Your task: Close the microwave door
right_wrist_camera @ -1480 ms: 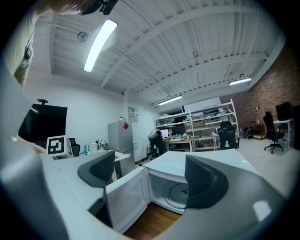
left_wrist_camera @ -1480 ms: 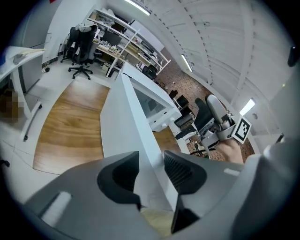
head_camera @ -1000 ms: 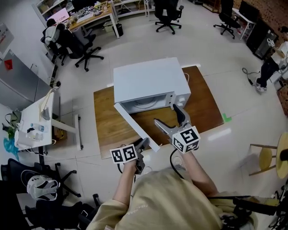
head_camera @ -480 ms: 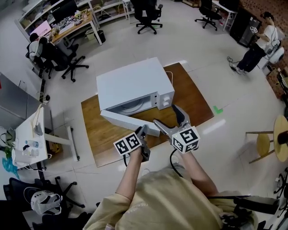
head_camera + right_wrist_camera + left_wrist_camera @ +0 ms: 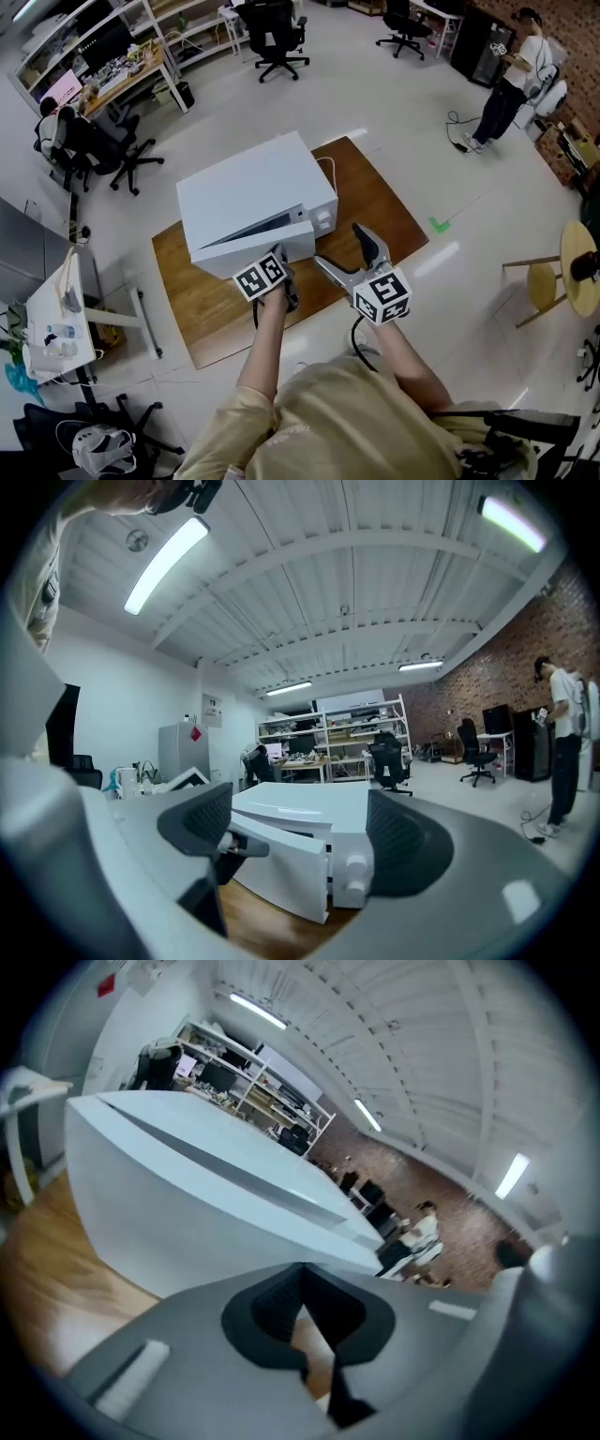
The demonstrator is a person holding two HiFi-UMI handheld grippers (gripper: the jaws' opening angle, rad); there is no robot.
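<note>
The white microwave (image 5: 246, 192) stands on a low wooden table (image 5: 375, 211). Its door (image 5: 253, 246) is almost shut, with a narrow gap still showing along the top edge. My left gripper (image 5: 281, 255) is shut with nothing in it, and its tips rest against the door's front near the free edge. In the left gripper view the door (image 5: 206, 1213) fills the space just ahead of the left gripper (image 5: 302, 1283). My right gripper (image 5: 339, 246) hangs to the right of the door, jaws closing with nothing between them. The right gripper view shows the microwave (image 5: 309, 808) with its door (image 5: 281, 874) ajar.
Office chairs (image 5: 272, 33) and cluttered desks (image 5: 112, 75) stand at the back. A person (image 5: 511, 75) stands far right. A round stool (image 5: 567, 277) is on the right, a white desk (image 5: 56, 314) on the left. A green tape mark (image 5: 439, 225) lies on the floor.
The microwave door has swung from wide open to nearly shut. My left gripper moved in with it and shut its jaws. The right gripper shifted a little and narrowed.
</note>
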